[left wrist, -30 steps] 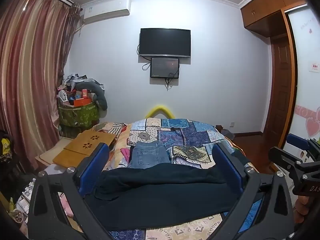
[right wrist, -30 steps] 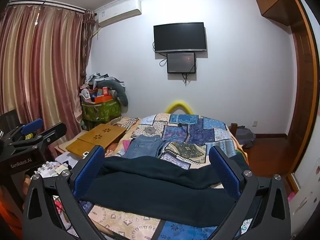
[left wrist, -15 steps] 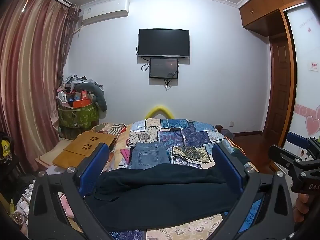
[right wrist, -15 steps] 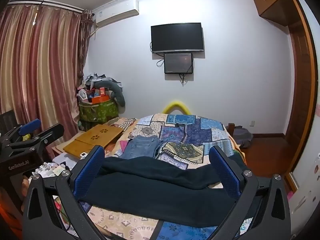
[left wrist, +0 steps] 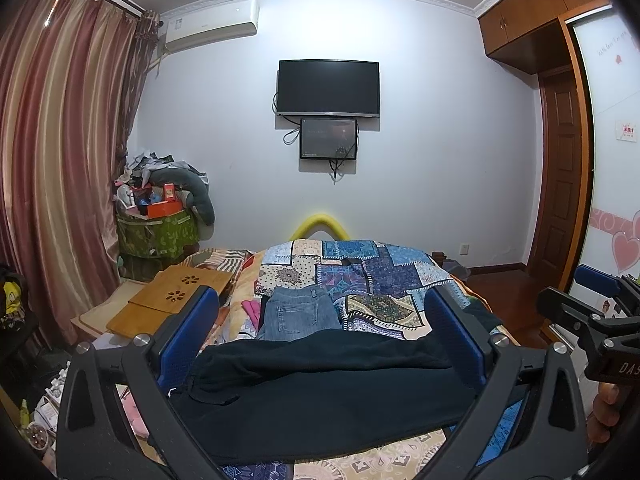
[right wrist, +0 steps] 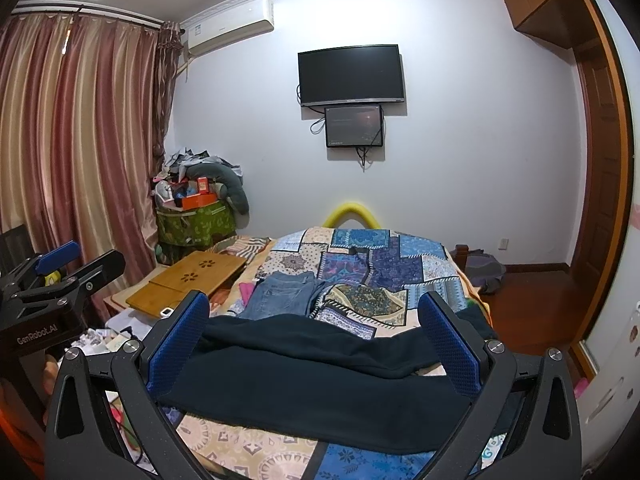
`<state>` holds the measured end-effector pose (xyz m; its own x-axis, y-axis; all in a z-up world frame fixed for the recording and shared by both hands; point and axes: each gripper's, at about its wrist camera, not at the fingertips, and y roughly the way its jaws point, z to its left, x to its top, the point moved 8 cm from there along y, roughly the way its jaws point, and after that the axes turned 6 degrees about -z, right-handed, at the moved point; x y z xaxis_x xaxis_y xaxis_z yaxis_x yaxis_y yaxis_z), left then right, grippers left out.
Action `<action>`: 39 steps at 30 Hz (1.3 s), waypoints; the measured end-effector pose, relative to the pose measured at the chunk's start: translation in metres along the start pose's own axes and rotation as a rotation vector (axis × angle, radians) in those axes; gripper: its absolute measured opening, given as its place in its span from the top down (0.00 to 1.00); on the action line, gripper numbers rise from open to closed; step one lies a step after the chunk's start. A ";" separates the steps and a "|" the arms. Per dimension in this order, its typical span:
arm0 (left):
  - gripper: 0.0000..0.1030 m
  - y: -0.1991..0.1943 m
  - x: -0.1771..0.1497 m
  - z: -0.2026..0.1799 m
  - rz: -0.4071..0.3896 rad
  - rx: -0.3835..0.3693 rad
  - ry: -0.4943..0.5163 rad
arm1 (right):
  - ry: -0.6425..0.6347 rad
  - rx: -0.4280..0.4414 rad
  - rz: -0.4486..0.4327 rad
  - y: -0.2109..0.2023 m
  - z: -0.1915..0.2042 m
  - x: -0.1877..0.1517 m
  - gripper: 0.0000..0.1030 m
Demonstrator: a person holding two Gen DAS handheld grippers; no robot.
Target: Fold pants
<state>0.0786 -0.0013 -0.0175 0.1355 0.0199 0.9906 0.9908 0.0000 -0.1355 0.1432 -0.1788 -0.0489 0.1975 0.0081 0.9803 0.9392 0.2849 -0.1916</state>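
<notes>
Dark black pants (left wrist: 320, 392) (right wrist: 312, 376) lie spread sideways across the near end of the bed, folded lengthwise. My left gripper (left wrist: 320, 312) hangs above them, open, with nothing between its blue pads. My right gripper (right wrist: 312, 312) is open too, held above the same pants and apart from the cloth. Each gripper shows in the other's view: the right one (left wrist: 592, 320) at the far right, the left one (right wrist: 60, 276) at the far left. Folded blue jeans (left wrist: 298, 314) (right wrist: 280, 294) rest farther up the bed.
The bed carries a patchwork quilt (left wrist: 360, 272) with a yellow curved headpiece (left wrist: 320, 224) behind it. A wooden lap desk (left wrist: 172, 300) lies to the left, near a green bin (left wrist: 158, 236) piled with clutter. Curtains fill the left, a wooden door (left wrist: 560, 184) the right.
Both grippers have shifted only slightly; the room view drifts a little. The pants lie as before and neither gripper has closed.
</notes>
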 end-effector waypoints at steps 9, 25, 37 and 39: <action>0.00 0.001 -0.002 0.000 0.002 -0.001 -0.006 | -0.001 -0.002 0.000 0.001 -0.001 0.000 0.00; 0.00 0.003 -0.003 0.002 0.008 -0.002 -0.011 | 0.010 -0.002 -0.001 0.001 -0.002 0.001 0.00; 0.00 0.003 -0.003 0.003 0.008 -0.001 -0.013 | 0.012 -0.003 0.001 0.002 0.000 0.000 0.00; 0.00 0.003 -0.003 0.004 0.008 0.000 -0.013 | 0.012 -0.001 0.002 0.002 0.001 0.000 0.00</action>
<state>0.0812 0.0021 -0.0213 0.1431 0.0329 0.9892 0.9897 0.0000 -0.1432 0.1445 -0.1778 -0.0496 0.2031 -0.0029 0.9792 0.9391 0.2836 -0.1939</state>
